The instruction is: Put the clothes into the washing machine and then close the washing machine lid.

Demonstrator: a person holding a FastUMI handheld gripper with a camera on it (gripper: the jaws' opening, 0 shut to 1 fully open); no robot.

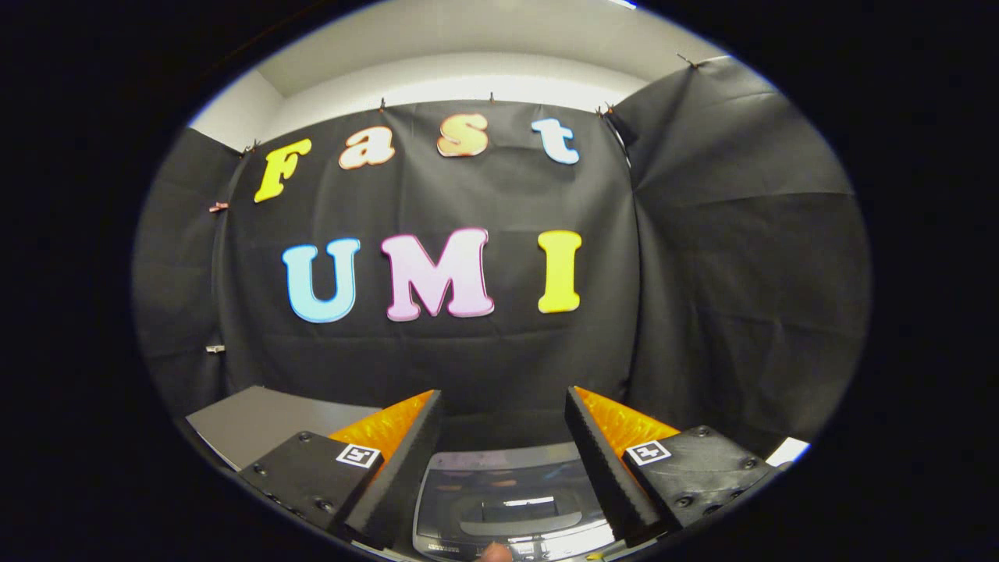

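Observation:
My gripper [503, 406] is held high and level, its two orange fingers with black ribbed pads [406, 460] spread wide, nothing between them. Below and between the fingers I see the top of the washing machine [511, 499], a grey body with a dark glossy lid that reflects the ceiling light; the lid looks closed flat. No clothes are visible. A small fingertip-like bit of a hand [495, 553] shows at the machine's near edge.
A grey flat surface [265, 421] lies to the left beyond the left finger. The black cloth booth wall [702, 273] closes in behind and to the right of the machine. A white patch [787, 451] shows beyond the right finger.

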